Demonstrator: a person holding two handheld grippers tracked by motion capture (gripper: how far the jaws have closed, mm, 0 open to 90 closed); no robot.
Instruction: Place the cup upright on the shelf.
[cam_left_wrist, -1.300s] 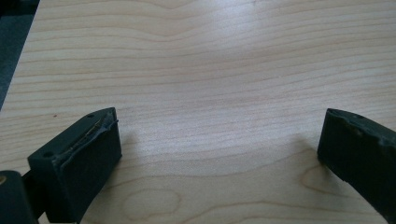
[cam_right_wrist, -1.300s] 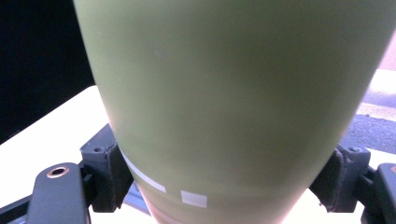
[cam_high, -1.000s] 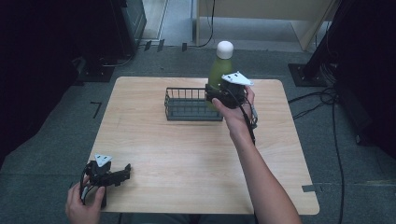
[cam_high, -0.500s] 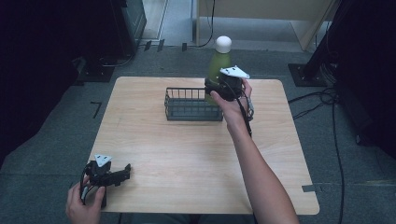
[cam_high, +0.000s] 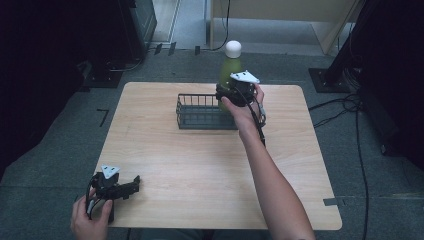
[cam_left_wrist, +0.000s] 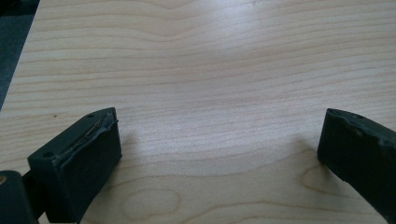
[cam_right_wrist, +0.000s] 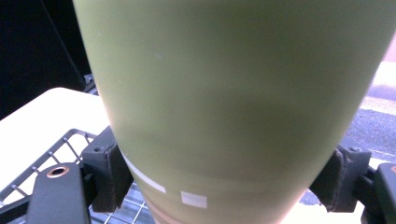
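Gripping the green bottle (cam_high: 229, 70) low on its body, the right gripper (cam_high: 231, 95) has its two black pads pressed against opposite sides of the bottle; in the right gripper view the bottle (cam_right_wrist: 233, 102) rises upright between the fingers (cam_right_wrist: 108, 175), with a pale band and small white label marks just above the level of the pads. Its white cap (cam_high: 233, 48) stands well above the fingers in the high view. Compared with the frame a second ago, the bottle and the right hand have shifted slightly leftward and lower, so the bottle now sits nearer over the right end of the wire basket (cam_high: 200, 112); half a second ago it was about midway through that shift. Basket wires show directly below and to the left of the left-hand finger in the right gripper view, at (cam_right_wrist: 51, 163), so the bottle's base is above or just at the basket's end; whether it touches the wire cannot be told. The basket itself has not moved on the wooden table (cam_high: 200, 170). The left gripper (cam_high: 117, 186) lies well apart from the bottle, at the near left corner of the table, unchanged from both earlier frames; its jaws stand wide apart with nothing between them, only bare wood grain between the fingers (cam_left_wrist: 88, 154) in the left gripper view. The person's left hand (cam_high: 90, 217) holds it from behind.
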